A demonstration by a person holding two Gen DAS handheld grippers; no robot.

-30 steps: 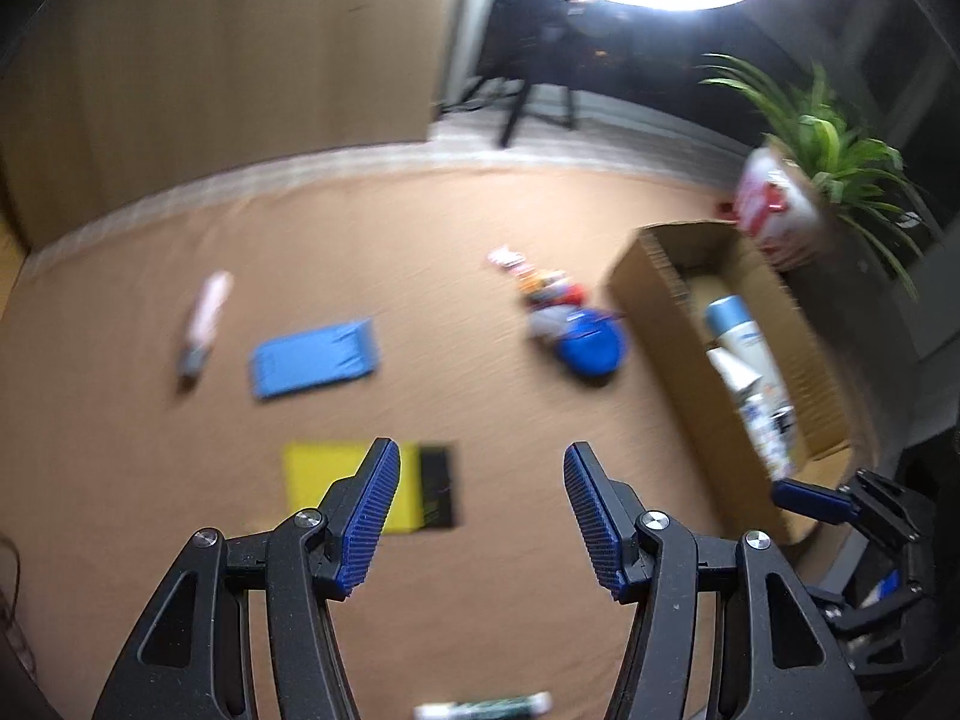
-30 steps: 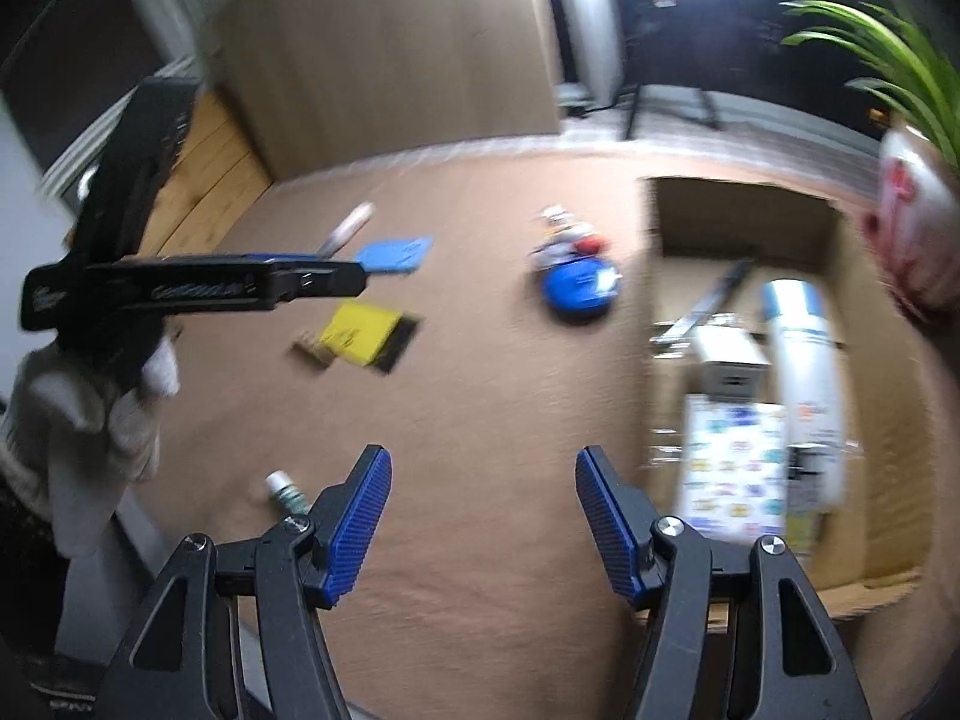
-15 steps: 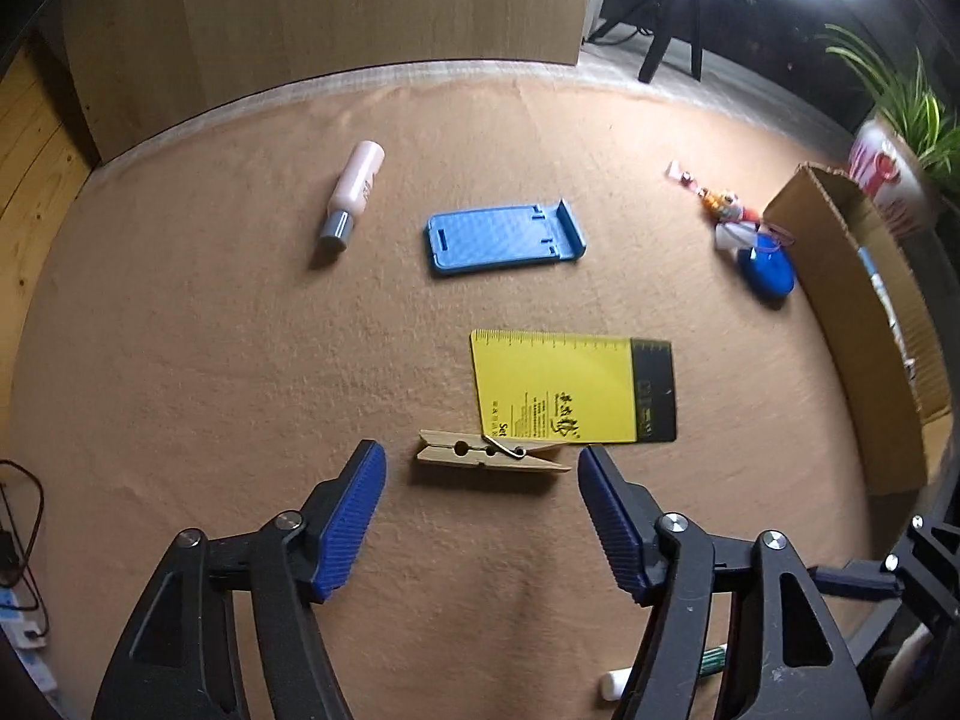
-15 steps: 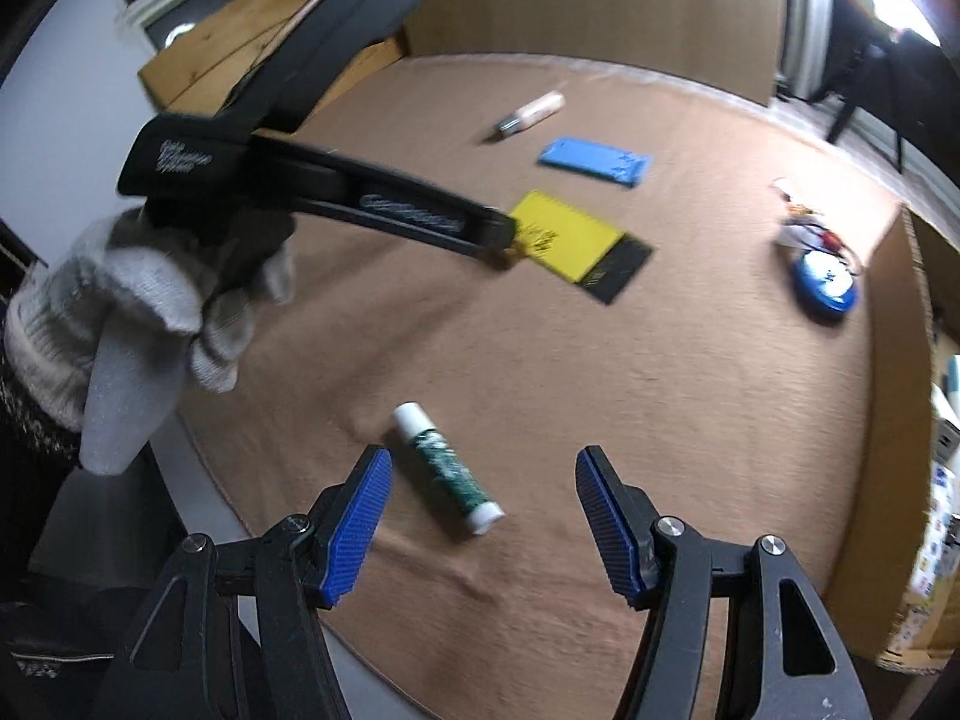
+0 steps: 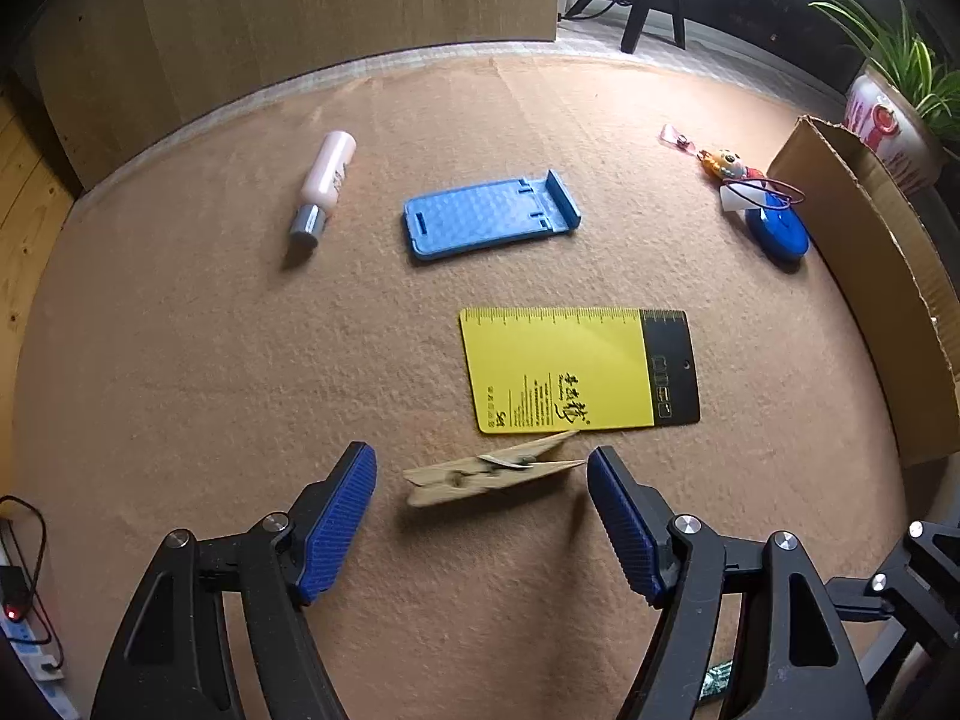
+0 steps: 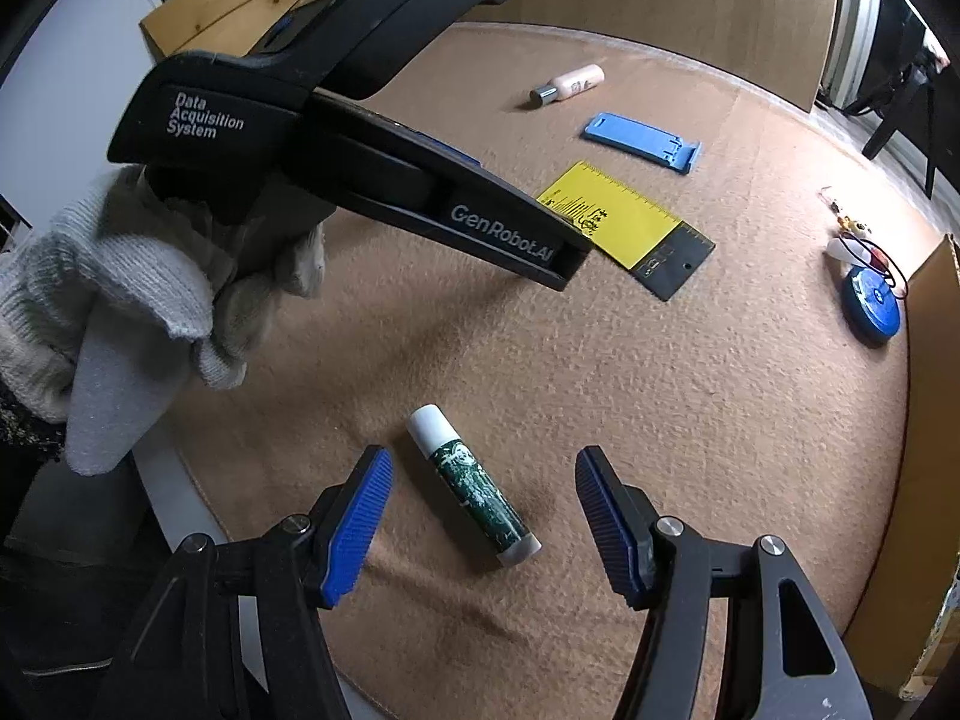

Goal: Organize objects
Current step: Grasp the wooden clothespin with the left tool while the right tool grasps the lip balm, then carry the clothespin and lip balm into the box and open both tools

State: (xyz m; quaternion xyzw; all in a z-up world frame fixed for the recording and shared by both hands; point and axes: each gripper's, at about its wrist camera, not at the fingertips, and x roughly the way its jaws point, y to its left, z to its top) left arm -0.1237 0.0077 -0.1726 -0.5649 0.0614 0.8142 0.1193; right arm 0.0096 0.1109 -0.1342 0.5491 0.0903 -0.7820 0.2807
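My left gripper (image 5: 480, 480) is open, its blue pads on either side of a wooden clothespin (image 5: 489, 469) lying on the tan felt, not touching it. A yellow and black ruler card (image 5: 576, 369) lies just beyond. My right gripper (image 6: 483, 504) is open around a green tube with a white cap (image 6: 471, 492) near the table's front edge. The left gripper's black body (image 6: 360, 138), held by a gloved hand, crosses the right wrist view. A cardboard box (image 5: 870, 276) stands at the right.
A blue phone stand (image 5: 489, 216), a pink bottle with a silver cap (image 5: 321, 189), a blue round tape measure (image 5: 777, 231) and a small toy keychain (image 5: 723, 165) lie on the felt. A potted plant (image 5: 894, 120) stands behind the box.
Both grippers have swung away from the box and come down. The left one now straddles the clothespin; the right one now straddles the green tube.
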